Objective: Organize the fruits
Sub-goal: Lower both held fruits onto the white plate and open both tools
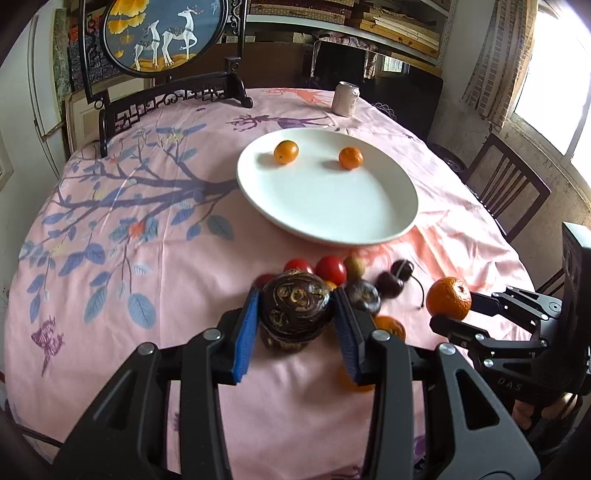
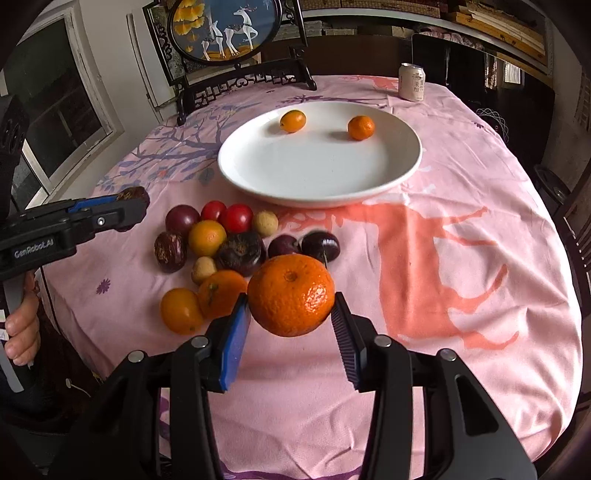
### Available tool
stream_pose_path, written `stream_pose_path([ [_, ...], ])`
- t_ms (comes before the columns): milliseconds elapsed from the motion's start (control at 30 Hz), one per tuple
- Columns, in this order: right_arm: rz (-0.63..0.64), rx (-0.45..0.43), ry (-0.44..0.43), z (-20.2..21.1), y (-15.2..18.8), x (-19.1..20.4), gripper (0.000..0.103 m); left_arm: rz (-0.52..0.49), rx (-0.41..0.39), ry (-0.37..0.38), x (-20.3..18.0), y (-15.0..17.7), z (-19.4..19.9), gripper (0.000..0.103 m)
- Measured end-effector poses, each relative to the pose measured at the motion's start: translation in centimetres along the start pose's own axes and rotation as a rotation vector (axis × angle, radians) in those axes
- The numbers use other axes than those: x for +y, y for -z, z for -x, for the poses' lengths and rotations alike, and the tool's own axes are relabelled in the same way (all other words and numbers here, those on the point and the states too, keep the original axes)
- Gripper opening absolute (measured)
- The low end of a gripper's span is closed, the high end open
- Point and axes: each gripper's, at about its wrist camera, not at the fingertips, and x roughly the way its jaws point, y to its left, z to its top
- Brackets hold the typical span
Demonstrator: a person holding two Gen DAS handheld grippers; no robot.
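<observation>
My left gripper (image 1: 295, 314) is shut on a dark brown wrinkled fruit (image 1: 294, 308), held above the table; it also shows in the right wrist view (image 2: 133, 197). My right gripper (image 2: 291, 306) is shut on a large mandarin (image 2: 291, 294), held above the cloth; it also shows in the left wrist view (image 1: 448, 298). A white plate (image 2: 314, 173) holds two small oranges (image 2: 293, 120) (image 2: 361, 127). A pile of loose fruit lies in front of the plate: red tomatoes (image 2: 236, 218), dark plums (image 2: 320, 245), oranges (image 2: 181, 311), longans (image 2: 265, 223).
A drinks can (image 2: 412, 82) stands at the table's far right. A framed deer screen (image 2: 221, 33) on a dark stand sits at the far left. A chair (image 1: 509, 188) stands by the table's right edge. The pink tablecloth (image 2: 461, 258) covers the round table.
</observation>
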Motion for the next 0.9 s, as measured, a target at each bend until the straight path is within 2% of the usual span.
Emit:
stream_pose_path([
  [167,0.066,-0.051,0.012,-1.0,-6.4,-0.4,0.045,0.039,0.045,-0.007,1.1,-7.8,-4.2,0.04],
  [333,0.087,-0.012,0.047,-6.3,-13.1,-2.1,0.045,0.096,0.085,-0.065,1.8,-13.5,-10.4,0.04],
  [533,0.077,0.094,0.051,-13.5,-17.4,-3.9,0.045,0.159,0.122,-0.053,2.3,-15.5,-15.3,0.04],
  [700,0.117,0.107,0.065,-15.7,-18.3,-3.6,0.045,0.187,0.146,-0.051,3.0,-16.0,-17.1,0.042],
  [733,0.124,0.105,0.072,-15.8,-18.3,-3.6,0.049,0.191,0.14,-0.048,3.2,-16.1,-17.1,0.044],
  [800,0.135,0.077,0.094,-15.1,-18.4,-3.5,0.061,0.205,0.122,-0.03,3.5,-16.2,-16.3,0.063],
  [900,0.144,0.028,0.118,-12.6,-18.5,-3.3,0.061,0.208,0.071,-0.007,3.7,-16.1,-13.6,0.066],
])
